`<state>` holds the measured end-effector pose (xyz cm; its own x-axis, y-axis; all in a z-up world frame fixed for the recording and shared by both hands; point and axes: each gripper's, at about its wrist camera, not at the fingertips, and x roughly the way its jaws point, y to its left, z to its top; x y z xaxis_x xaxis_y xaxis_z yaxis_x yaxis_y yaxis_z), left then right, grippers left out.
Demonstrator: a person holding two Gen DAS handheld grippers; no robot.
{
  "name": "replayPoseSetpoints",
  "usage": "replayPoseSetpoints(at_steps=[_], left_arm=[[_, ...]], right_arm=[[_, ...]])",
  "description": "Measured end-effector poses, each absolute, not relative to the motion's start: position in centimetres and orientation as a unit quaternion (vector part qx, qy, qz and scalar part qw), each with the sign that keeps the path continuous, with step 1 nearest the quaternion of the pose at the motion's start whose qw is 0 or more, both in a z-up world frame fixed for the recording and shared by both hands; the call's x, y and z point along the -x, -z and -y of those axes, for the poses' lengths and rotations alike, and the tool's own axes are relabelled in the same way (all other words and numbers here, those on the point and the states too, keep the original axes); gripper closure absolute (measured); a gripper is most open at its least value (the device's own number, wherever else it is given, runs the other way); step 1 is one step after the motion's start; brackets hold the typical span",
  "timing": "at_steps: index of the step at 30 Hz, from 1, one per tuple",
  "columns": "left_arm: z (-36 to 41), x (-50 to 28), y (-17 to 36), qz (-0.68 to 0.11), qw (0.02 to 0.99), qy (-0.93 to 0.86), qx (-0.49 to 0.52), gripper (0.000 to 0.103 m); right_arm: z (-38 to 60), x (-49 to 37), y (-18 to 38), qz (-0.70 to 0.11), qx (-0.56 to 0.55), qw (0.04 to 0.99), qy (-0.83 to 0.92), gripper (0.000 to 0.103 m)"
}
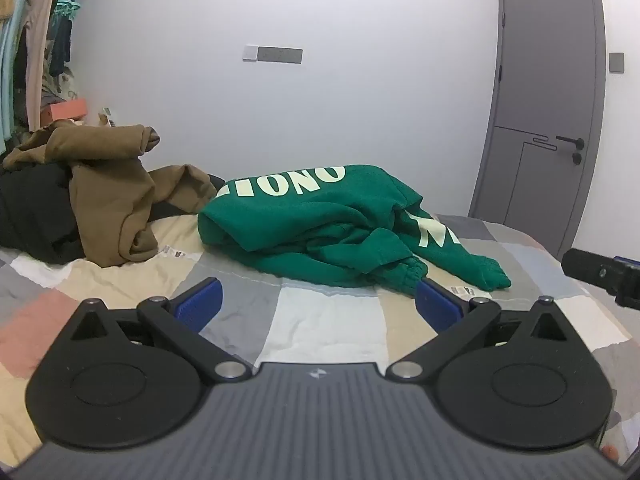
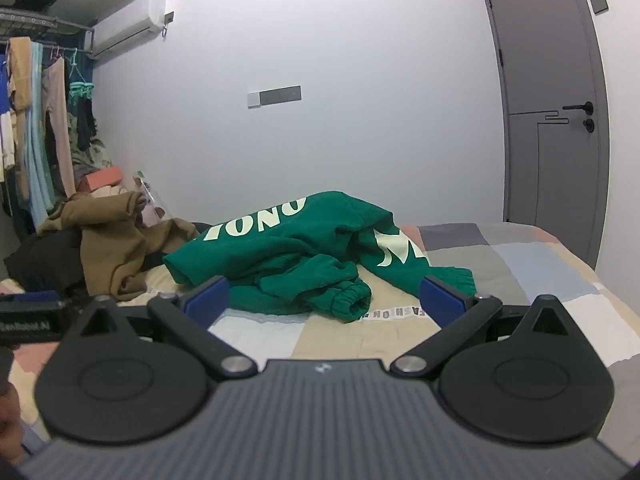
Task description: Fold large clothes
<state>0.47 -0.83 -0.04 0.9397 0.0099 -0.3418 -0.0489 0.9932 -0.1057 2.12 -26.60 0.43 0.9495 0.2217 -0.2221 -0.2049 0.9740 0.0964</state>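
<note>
Hand-held grippers, left [image 1: 318, 304] and right [image 2: 324, 300]: spread, empty | sweatshirt [image 1: 320, 220]: soft, bulky, crumpled on bed [image 1: 328, 320] | hold advised at cuff or hem.

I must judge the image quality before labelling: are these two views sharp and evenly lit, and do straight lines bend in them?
Left wrist view: soft, even light, no glare; the green sweatshirt is sharp, and the grey door bows strongly near the edge. Right wrist view: the same flat light; the door curves too, and the dark left corner is dim and blurred.
</note>
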Motion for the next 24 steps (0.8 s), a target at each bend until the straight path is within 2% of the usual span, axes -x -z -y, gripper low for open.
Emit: replayPoseSetpoints(at_steps=[24], left_arm=[[1.2,0.7,-0.4,-0.181,0.981,-0.043,0.057,0.000]], right_arm=[[26.9,-1.3,-0.9,-0.121,-0.030,0.986,-0.109,0.000]])
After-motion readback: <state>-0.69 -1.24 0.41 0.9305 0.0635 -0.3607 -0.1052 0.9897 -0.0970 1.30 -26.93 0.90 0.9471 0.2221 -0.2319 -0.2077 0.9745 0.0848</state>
